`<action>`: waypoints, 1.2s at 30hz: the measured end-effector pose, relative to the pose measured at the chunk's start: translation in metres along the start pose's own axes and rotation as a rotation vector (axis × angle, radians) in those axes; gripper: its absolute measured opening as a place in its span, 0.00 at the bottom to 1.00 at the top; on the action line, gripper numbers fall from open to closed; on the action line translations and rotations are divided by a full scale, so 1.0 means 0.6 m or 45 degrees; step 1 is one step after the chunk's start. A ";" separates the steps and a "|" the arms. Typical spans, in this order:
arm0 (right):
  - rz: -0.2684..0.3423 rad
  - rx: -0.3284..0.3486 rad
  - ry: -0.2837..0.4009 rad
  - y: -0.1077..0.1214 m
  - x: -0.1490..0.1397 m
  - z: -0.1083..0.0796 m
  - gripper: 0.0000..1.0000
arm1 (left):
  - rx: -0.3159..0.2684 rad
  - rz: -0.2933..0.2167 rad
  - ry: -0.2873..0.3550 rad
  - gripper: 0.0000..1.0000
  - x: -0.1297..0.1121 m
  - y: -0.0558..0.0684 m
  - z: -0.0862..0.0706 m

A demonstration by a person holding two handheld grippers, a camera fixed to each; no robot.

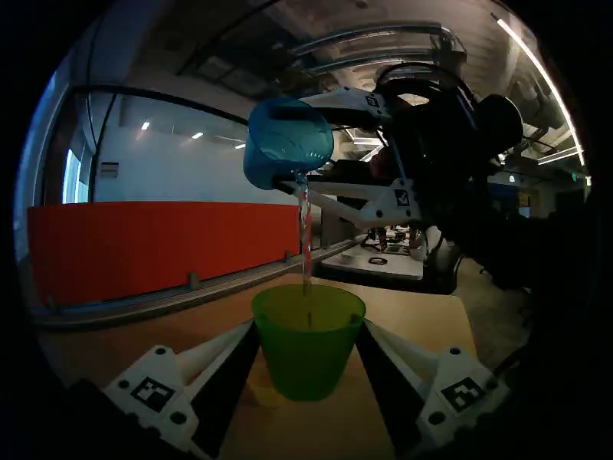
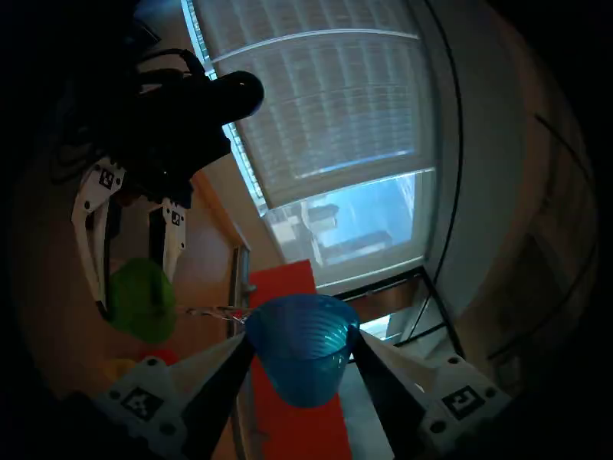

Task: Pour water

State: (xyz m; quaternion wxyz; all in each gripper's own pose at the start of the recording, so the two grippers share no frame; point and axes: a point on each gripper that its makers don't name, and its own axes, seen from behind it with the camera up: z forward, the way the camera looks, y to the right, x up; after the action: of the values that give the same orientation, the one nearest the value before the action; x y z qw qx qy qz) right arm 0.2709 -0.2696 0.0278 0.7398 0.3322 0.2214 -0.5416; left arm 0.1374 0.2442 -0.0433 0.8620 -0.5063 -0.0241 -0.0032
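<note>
A green cup (image 1: 309, 340) stands upright on the wooden table (image 1: 414, 318), and my left gripper (image 1: 308, 360) is shut on it from both sides. Above it my right gripper (image 1: 341, 146) holds a blue cup (image 1: 286, 142) tipped on its side, and a thin stream of water (image 1: 306, 238) falls from its rim into the green cup. In the right gripper view the blue cup (image 2: 302, 357) sits tilted between the fingers of my right gripper (image 2: 300, 368). Farther off there, the left gripper (image 2: 132, 295) grips the green cup (image 2: 140, 299), and the stream of water (image 2: 214, 310) runs towards it.
A small yellow object (image 1: 264, 387) lies on the table just left of the green cup, with a yellow and a red thing (image 2: 145, 360) near it in the right gripper view. A red partition (image 1: 161, 241) runs along the table's far edge. Desks with clutter (image 1: 383, 257) stand behind.
</note>
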 end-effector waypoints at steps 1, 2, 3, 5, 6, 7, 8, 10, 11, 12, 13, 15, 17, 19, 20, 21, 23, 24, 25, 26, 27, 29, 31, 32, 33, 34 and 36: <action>-0.002 0.000 0.001 0.000 0.000 0.000 0.90 | 0.000 0.000 -0.001 0.84 0.000 0.000 0.000; -0.004 0.000 0.002 0.001 0.001 0.000 0.90 | -0.001 0.000 -0.001 0.84 0.000 0.000 0.000; -0.007 0.000 0.003 0.001 0.001 0.000 0.90 | -0.001 0.001 -0.002 0.84 0.000 0.000 0.000; -0.015 -0.002 0.004 0.001 0.001 0.000 0.90 | 0.001 0.005 -0.003 0.84 -0.001 0.000 0.000; -0.020 -0.002 0.004 0.002 0.000 0.000 0.90 | 0.002 0.007 -0.003 0.84 -0.001 0.000 0.000; -0.026 -0.002 0.003 0.002 -0.001 0.000 0.90 | 0.003 0.009 -0.003 0.84 -0.002 0.000 0.000; -0.032 -0.002 0.002 0.002 -0.001 0.000 0.90 | 0.003 0.011 -0.002 0.84 -0.002 0.000 0.001; -0.045 -0.004 0.000 0.002 -0.003 0.000 0.90 | 0.002 0.015 -0.002 0.84 -0.002 0.001 0.001; -0.051 -0.005 -0.001 0.003 -0.003 0.000 0.90 | 0.002 0.017 -0.001 0.84 -0.003 0.001 0.001; -0.057 -0.007 -0.002 0.003 -0.004 0.000 0.90 | 0.002 0.018 -0.001 0.84 -0.003 0.002 0.002; -0.063 -0.009 -0.003 0.004 -0.004 -0.001 0.90 | 0.002 0.018 -0.001 0.84 -0.003 0.002 0.002; -0.073 -0.013 -0.003 0.006 -0.005 -0.001 0.90 | 0.002 0.017 -0.001 0.84 -0.003 0.002 0.003; -0.081 -0.016 -0.002 0.007 -0.004 -0.001 0.90 | 0.002 0.017 0.000 0.84 -0.002 0.002 0.003; -0.088 -0.018 -0.003 0.008 -0.005 -0.001 0.90 | 0.002 0.017 0.001 0.84 -0.001 0.002 0.002; -0.092 -0.019 -0.004 0.009 -0.005 -0.001 0.90 | 0.002 0.017 0.002 0.84 -0.001 0.002 0.002; -0.096 -0.020 -0.004 0.009 -0.006 -0.001 0.90 | 0.003 0.017 0.002 0.84 -0.001 0.002 0.002; -0.103 -0.020 -0.006 0.009 -0.006 -0.001 0.90 | 0.004 0.017 0.002 0.84 -0.001 0.001 0.002; -0.107 -0.021 -0.005 0.009 -0.005 -0.001 0.90 | 0.005 0.018 0.002 0.84 0.000 0.000 0.002; -0.110 -0.022 -0.004 0.010 -0.004 -0.001 0.90 | 0.005 0.018 0.002 0.84 0.000 0.000 0.002; -0.113 -0.024 -0.002 0.010 -0.003 -0.001 0.90 | 0.006 0.018 0.003 0.84 0.000 0.000 0.001; -0.117 -0.026 -0.001 0.011 -0.003 -0.001 0.90 | 0.006 0.018 0.003 0.84 0.000 0.000 0.002; -0.126 -0.029 0.000 0.013 -0.001 -0.001 0.90 | 0.005 0.018 0.002 0.84 0.000 0.000 0.002; -0.134 -0.030 0.001 0.014 0.000 -0.001 0.90 | 0.006 0.018 0.002 0.84 0.000 0.000 0.002; -0.138 -0.031 0.002 0.015 0.001 -0.001 0.90 | 0.007 0.019 0.002 0.84 0.000 0.000 0.002; -0.142 -0.032 0.002 0.015 0.001 -0.001 0.90 | 0.007 0.020 0.002 0.84 0.000 0.000 0.002; -0.147 -0.032 0.003 0.015 0.002 0.000 0.90 | 0.007 0.020 0.003 0.84 0.000 -0.001 0.002; -0.156 -0.034 0.004 0.016 0.003 0.000 0.90 | 0.007 0.019 0.004 0.84 -0.001 -0.001 0.002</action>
State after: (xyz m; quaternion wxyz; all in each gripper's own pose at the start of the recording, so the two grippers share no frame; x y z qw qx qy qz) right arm 0.2806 -0.2689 0.0290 0.7093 0.3090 0.2499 -0.5822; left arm 0.1369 0.2450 -0.0423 0.8635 -0.5039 -0.0190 0.0025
